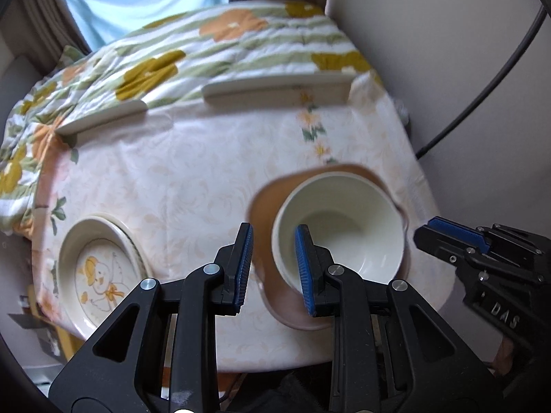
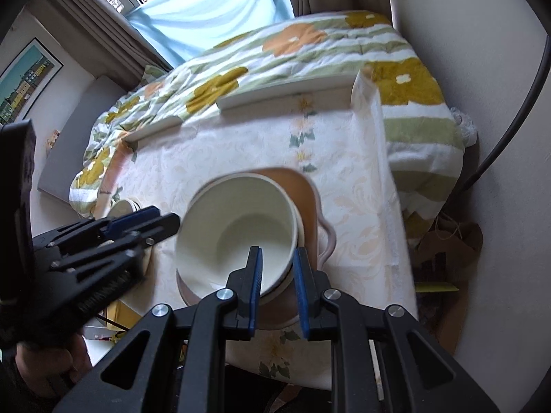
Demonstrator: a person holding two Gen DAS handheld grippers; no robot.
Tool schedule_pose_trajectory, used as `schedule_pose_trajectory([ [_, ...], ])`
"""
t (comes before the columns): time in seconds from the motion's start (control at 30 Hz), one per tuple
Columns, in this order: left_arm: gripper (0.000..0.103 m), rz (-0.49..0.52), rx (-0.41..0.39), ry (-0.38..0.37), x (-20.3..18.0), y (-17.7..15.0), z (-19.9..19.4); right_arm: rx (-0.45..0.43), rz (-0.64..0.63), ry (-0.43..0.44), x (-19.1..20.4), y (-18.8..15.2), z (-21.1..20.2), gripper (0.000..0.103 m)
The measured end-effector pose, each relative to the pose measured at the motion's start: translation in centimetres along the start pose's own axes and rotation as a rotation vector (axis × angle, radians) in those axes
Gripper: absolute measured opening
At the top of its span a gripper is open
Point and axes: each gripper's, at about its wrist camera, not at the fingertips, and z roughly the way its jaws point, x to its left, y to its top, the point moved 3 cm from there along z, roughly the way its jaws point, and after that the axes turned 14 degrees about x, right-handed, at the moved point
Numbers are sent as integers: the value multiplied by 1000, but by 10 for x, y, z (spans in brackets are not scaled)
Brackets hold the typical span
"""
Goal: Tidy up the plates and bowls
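Note:
A cream bowl sits inside a second bowl on a brown plate on the small table. My left gripper is open, its fingers astride the bowl's near-left rim, one inside and one outside. My right gripper is open, its fingers astride the stacked bowls' near-right rim; it also shows in the left wrist view. A cream plate with an angel picture lies at the table's left front; only a sliver of it shows in the right wrist view.
The table's floral tablecloth ends at raised white edge rails. A bed with a flowered quilt lies beyond. A wall and a black cable are at the right. A brown paper bag stands beside the table.

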Motion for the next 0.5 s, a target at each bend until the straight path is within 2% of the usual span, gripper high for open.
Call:
schedule_pose_trajectory([
  [0.07, 25, -7, -45, -37, 10, -3, -19, -13, -25, 0, 2, -1, -16, 17],
  [0.1, 33, -6, -72, -56, 15, -5, -29, -19, -40, 0, 4, -2, -22, 17],
  [0.13, 58, -5, -94, -63, 19, -8, -36, -28, -63, -4, 6, -3, -29, 17],
  [0.17, 77, -8, -108, -56, 23, -12, -41, -38, -85, -16, 9, -5, -35, 26],
  [0.2, 103, -14, -124, -41, 28, -16, -46, -46, -97, -29, 11, -8, -39, 37],
  [0.23, 103, -14, -139, -36, 32, -21, -49, -48, -105, -45, 11, -10, -41, 71],
  [0.27, 103, -8, -129, -41, 35, -24, -48, -42, -110, -58, 11, -12, -41, 97],
  [0.4, 102, -10, -5, -41, 49, -37, -24, 48, -115, -121, 7, -19, -30, 99],
  [0.5, 102, -13, 77, -68, 52, -47, -3, 66, -97, -156, 0, -24, -23, 99],
])
